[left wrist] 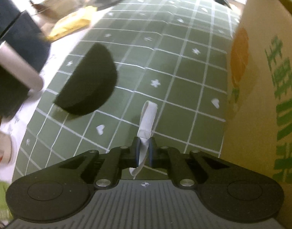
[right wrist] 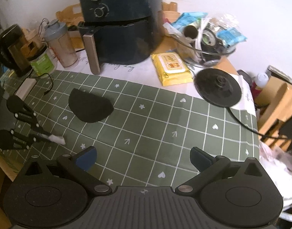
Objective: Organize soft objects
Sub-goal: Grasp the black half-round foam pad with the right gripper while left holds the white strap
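Dim indoor light, fisheye-warped blurry edges.

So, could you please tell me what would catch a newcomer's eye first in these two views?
Probably the black half-round pad lying flat on the green checked tablecloth, towards its far left part. Next, the left gripper, shut on a white strip, beside a tall cardboard box. Behind the cloth stand a dark air fryer and a yellow wipes pack, while the right gripper hangs open.

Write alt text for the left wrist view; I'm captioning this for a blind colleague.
The left gripper is shut on a white fabric strip above a green grid-patterned tablecloth. A black half-round soft piece lies to its left, and a cardboard box stands close on the right.
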`<state>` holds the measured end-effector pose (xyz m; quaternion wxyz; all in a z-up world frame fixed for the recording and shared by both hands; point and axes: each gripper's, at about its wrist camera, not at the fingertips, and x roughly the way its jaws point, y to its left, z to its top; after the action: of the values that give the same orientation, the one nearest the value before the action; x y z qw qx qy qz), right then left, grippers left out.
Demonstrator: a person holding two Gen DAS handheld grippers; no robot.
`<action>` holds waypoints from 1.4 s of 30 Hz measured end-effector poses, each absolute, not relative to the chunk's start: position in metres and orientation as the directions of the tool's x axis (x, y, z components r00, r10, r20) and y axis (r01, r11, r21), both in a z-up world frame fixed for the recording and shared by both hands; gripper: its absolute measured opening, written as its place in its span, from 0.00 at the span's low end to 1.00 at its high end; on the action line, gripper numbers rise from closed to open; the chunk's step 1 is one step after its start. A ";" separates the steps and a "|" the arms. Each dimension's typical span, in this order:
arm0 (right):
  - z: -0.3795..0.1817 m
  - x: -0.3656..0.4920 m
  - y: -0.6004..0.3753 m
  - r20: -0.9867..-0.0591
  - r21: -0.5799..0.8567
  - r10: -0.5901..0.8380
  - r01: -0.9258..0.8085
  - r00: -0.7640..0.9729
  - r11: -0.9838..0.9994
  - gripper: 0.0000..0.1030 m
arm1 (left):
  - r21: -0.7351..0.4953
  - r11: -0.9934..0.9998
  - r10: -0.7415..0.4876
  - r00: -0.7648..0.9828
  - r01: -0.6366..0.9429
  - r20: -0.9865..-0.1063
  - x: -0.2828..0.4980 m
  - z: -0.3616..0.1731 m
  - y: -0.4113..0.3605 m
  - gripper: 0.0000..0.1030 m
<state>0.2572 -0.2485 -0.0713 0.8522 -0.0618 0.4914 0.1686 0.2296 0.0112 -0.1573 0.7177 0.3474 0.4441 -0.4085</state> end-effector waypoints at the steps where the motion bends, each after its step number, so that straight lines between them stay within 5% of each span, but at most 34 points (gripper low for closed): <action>1: -0.073 0.261 -0.247 -0.859 0.059 0.235 -0.368 0.455 0.928 1.00 | 0.132 0.447 -0.280 0.279 0.884 -0.918 0.231 -0.154 0.012 0.09; 20: -0.114 0.322 -0.180 -0.878 -0.052 0.302 -0.702 0.371 0.711 1.00 | 0.031 0.794 -0.317 0.457 0.607 -0.831 0.219 -0.086 0.040 0.08; 42: -0.170 0.349 -0.086 -0.881 -0.104 0.381 -0.900 0.281 0.424 1.00 | -0.063 0.920 -0.281 0.541 0.386 -0.793 0.180 -0.058 0.084 0.08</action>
<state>0.3490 -0.0862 -0.1701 0.7360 -0.3145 0.4127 0.4348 0.1803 0.0840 -0.0579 0.8757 0.0596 0.4397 -0.1903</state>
